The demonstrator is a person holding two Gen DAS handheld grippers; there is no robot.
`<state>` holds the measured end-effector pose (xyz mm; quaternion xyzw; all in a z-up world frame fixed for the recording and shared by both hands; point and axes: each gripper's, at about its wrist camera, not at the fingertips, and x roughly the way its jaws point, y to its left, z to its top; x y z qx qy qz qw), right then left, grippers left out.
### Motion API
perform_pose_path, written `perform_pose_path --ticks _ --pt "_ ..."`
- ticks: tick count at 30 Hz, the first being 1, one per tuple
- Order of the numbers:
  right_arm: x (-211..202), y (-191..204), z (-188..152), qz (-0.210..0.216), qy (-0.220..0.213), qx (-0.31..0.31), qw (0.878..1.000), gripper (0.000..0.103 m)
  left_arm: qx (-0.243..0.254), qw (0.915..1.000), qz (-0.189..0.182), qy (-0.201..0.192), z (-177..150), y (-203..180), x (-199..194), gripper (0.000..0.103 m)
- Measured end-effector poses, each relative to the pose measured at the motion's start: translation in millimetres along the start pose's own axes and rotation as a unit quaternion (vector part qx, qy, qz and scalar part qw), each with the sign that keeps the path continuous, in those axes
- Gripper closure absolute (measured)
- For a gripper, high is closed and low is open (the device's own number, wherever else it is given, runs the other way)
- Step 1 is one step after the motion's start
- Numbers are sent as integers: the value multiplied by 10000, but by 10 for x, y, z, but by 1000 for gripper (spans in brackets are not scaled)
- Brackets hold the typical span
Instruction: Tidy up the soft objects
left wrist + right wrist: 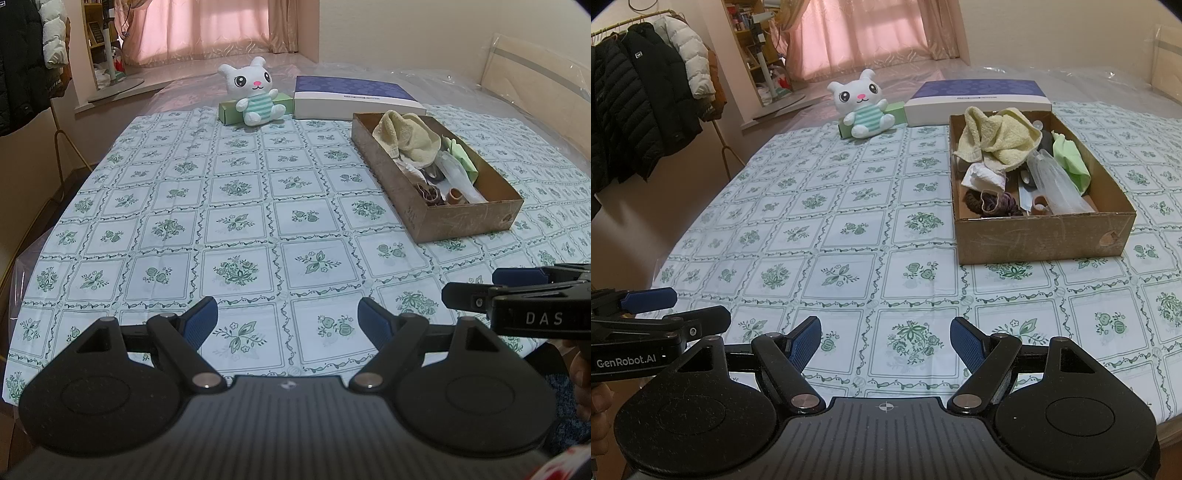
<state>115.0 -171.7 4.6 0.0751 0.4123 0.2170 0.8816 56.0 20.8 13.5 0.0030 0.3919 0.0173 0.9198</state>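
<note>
A white plush rabbit (pixel 255 92) in a striped green shirt sits at the far edge of the cloth, leaning on a green box (pixel 236 110); it also shows in the right wrist view (pixel 864 103). A cardboard box (pixel 461 218) on the right holds a yellow towel (pixel 406 136), a green cloth (pixel 1071 162), dark scrunchies (pixel 993 203) and other small items. My left gripper (pixel 288 317) is open and empty above the near cloth. My right gripper (pixel 886 336) is open and empty, beside the left one.
A purple and white flat box (pixel 354 96) lies at the back. A floral tablecloth (pixel 236 221) covers the plastic-wrapped surface. Jackets (pixel 646 110) hang on a rack at the left. The cardboard box's near wall (pixel 1041 236) faces me.
</note>
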Motion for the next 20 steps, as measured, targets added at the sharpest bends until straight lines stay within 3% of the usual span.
perform_pose_path --ticks 20 --pt "-2 -19 -6 -12 19 39 10000 26 6 10000 -48 11 -17 7 29 21"
